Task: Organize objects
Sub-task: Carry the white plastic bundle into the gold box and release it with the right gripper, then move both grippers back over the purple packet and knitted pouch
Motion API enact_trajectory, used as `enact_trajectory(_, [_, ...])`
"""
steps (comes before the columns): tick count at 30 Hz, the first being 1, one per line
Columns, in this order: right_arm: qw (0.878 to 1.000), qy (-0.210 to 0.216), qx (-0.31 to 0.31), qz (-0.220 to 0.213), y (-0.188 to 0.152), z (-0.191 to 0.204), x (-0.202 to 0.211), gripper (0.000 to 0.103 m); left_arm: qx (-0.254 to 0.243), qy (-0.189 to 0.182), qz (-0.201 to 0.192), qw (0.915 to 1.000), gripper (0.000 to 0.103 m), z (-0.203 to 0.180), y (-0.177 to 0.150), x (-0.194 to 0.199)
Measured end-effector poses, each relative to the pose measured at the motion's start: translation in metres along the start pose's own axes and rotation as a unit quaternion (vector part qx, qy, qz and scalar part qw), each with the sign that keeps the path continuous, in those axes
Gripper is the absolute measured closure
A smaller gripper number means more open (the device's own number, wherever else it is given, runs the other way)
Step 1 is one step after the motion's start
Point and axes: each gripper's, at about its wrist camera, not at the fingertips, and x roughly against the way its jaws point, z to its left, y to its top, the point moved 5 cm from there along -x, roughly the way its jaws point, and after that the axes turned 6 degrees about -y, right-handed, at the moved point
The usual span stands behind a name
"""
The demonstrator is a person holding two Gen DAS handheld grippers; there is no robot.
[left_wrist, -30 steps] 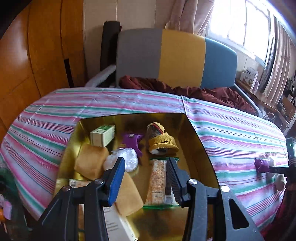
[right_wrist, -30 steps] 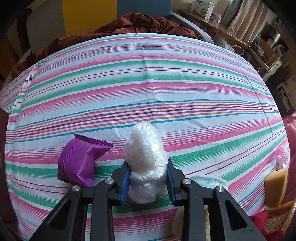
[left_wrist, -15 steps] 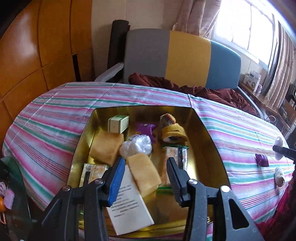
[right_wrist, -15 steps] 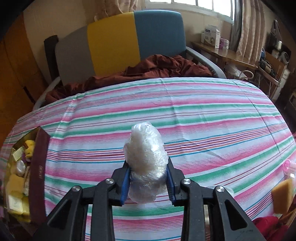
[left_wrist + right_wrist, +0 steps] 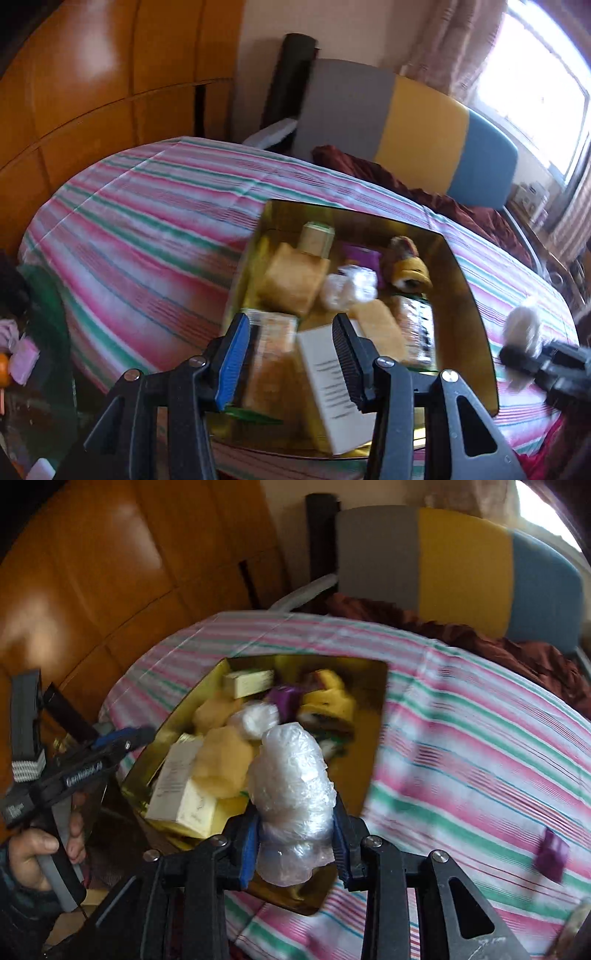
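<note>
My right gripper [image 5: 293,834] is shut on a clear plastic-wrapped bundle [image 5: 291,779] and holds it above the near edge of the gold box [image 5: 373,738]. The bundle and gripper show blurred at the right of the left wrist view [image 5: 522,330]. The gold box [image 5: 469,306] holds yellow sponges [image 5: 291,282], a white booklet [image 5: 330,373], a small green-white carton [image 5: 316,238], a purple packet [image 5: 360,254], a second wrapped bundle [image 5: 349,288] and a yellow knit item [image 5: 408,271]. My left gripper [image 5: 286,363] is open and empty over the box's near left corner.
A purple packet [image 5: 552,854] lies on the striped tablecloth [image 5: 480,746] to the right of the box. A grey, yellow and blue chair [image 5: 406,125] with dark red cloth stands behind the table. Wooden panels [image 5: 92,92] are on the left.
My right gripper has swung left with the wrapped bundle, from the open tablecloth to the gold box. My left gripper has pulled back and to the left of the box, still open.
</note>
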Motion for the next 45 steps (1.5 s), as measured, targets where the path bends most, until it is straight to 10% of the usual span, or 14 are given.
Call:
enact_trajectory(9, [0.995,0.021,0.054,0.084,-0.02,0.05,-0.066,0.063,0.036,0.001,0.008,0.9993,0.056,0.025,-0.004,-0.003])
enact_trajectory(14, [0.994,0.041,0.037,0.092,-0.026,0.052,-0.076,0.024,0.034,-0.013,0.015,0.9992,0.056,0.022,-0.008,-0.007])
enact_trajectory(45, [0.998,-0.025,-0.047,-0.016,-0.019,-0.007,0.011,0.024,-0.103,-0.03,-0.008,0.9942,0.056,-0.066,-0.017,0.017])
